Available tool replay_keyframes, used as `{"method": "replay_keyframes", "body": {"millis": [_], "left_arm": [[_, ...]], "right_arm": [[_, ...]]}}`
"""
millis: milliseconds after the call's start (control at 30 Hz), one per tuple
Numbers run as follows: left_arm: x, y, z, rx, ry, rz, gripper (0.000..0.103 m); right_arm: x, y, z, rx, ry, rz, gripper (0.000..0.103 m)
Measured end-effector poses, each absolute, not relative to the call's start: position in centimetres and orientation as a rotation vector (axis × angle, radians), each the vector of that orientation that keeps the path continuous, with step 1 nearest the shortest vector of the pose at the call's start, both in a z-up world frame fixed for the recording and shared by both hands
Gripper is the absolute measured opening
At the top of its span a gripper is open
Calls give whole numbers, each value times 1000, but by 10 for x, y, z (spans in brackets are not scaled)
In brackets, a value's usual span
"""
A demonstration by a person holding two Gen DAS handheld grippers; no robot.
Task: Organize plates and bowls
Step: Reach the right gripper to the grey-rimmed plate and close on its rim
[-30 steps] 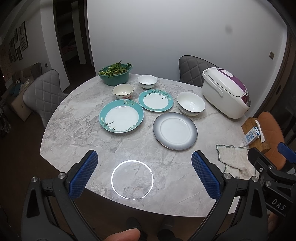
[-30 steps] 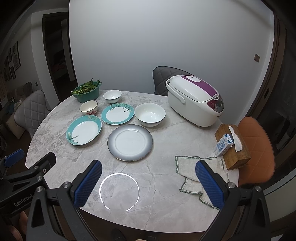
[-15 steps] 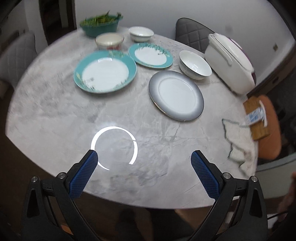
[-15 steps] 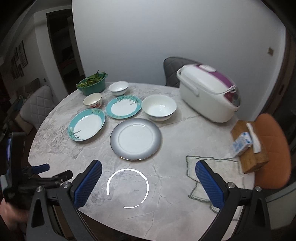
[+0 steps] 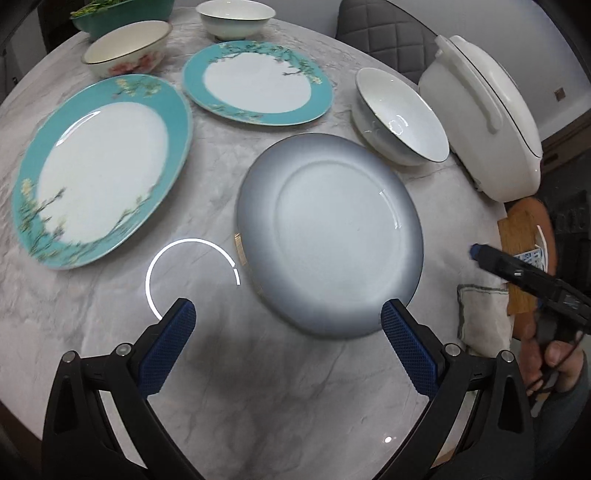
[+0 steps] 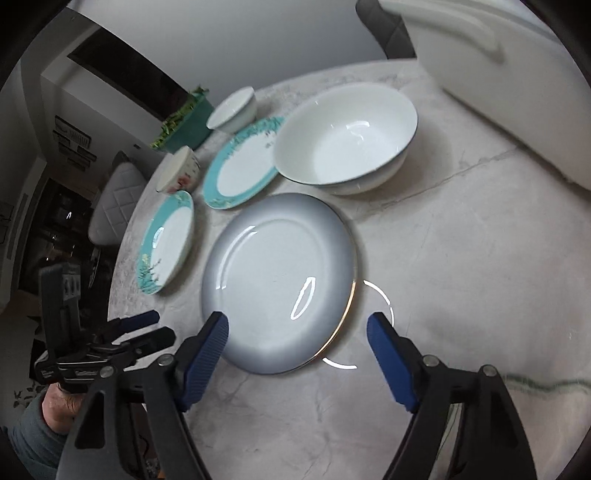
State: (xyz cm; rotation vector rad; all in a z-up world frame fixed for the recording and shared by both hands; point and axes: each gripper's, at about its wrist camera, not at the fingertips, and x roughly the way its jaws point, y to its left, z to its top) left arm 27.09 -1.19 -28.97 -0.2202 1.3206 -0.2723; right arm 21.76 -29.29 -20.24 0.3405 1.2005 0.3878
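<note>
Grey plate: lying flat on the marble table, nearest the person of all the crockery, with nothing stacked on it.

Other crockery: large teal plate sitting to its left in the left view; small teal plate lying beyond; white bowl standing just behind the grey plate, close to its far rim; floral bowl and small white bowl sitting further back. Rice cooker standing at the right edge.

Step in hand, as judged: the approach to a first pick-up. Nothing is being held and no piece is stacked yet.

Right gripper: pointing down at the near rim of the grey plate. Its jaws are closing but standing well apart, and that near rim is lying between the fingertips, with no pad pressing on it.

Left gripper: hanging over the table in front of the same plate, fingers wide apart and gripping nothing. The plate's near edge is lying just beyond the fingertips, nearer the right one.

Next move, as judged: one finger is needing to slide under the low rim while the other comes down on top. The glazed plate is likely to skid on smooth stone, so a shallow, slow entry is called for.
</note>
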Motion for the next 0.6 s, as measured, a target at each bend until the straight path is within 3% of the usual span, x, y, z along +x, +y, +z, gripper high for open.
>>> {"method": "replay_keyframes", "body": {"millis": [333,600], "left_arm": [[309,-11,-321,-299,1327,-331,101],[325,2,-341,-450,1365,-378,87]], "right_arm": [[254,-316,-259,460,1252,503,64],[274,-320,-275,523,1251,596,62]]}}
